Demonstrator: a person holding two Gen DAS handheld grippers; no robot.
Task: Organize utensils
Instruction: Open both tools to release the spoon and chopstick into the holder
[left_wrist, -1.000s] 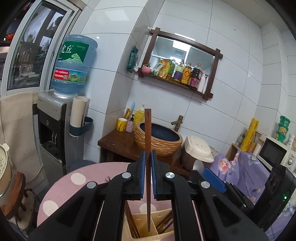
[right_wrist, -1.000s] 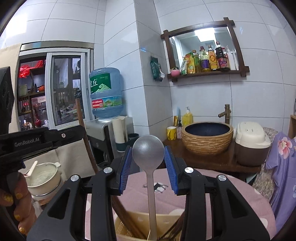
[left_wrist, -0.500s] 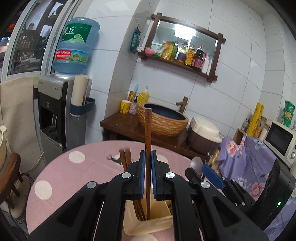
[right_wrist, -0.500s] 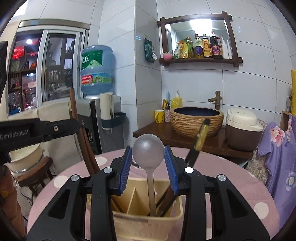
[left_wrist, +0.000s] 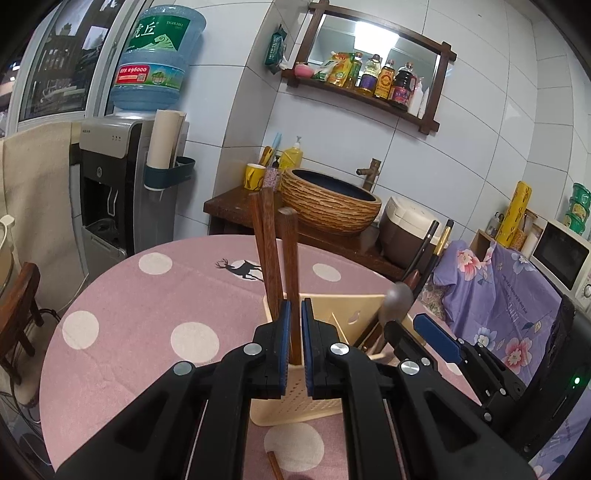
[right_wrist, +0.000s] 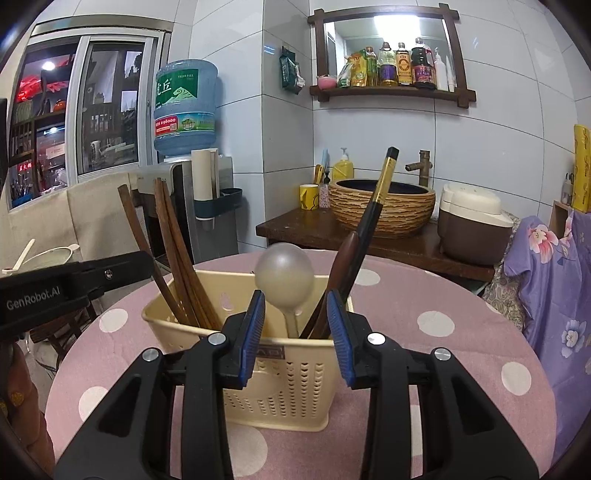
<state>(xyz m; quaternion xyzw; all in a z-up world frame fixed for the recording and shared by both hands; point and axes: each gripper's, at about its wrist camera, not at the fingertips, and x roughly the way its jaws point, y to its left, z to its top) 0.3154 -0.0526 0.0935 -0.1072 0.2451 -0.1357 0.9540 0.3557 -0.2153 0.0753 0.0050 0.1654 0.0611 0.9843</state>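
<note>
A cream perforated utensil holder (right_wrist: 273, 373) stands on the pink dotted table; it also shows in the left wrist view (left_wrist: 295, 398). My left gripper (left_wrist: 294, 332) is shut on a brown wooden chopstick (left_wrist: 289, 258) that stands in the holder's left compartment beside two more chopsticks (left_wrist: 266, 251). My right gripper (right_wrist: 295, 328) is open on either side of a silver spoon (right_wrist: 284, 277), which stands in the holder, bowl up, without touching the pads. A dark spoon and black-and-gold chopsticks (right_wrist: 365, 229) lean in the right compartment.
A loose brown chopstick end (left_wrist: 275, 465) lies on the table (left_wrist: 147, 302) in front of the holder. Behind the table stand a water dispenser (left_wrist: 122, 177), a woven basin (left_wrist: 328, 203) on a wooden counter and a rice cooker (right_wrist: 472, 229). A floral purple cloth (right_wrist: 554, 280) hangs at right.
Both grippers have lowered toward the holder. The chopstick in my left gripper has gone down into the left compartment. My right gripper has let go of the spoon, which now stands in the holder.
</note>
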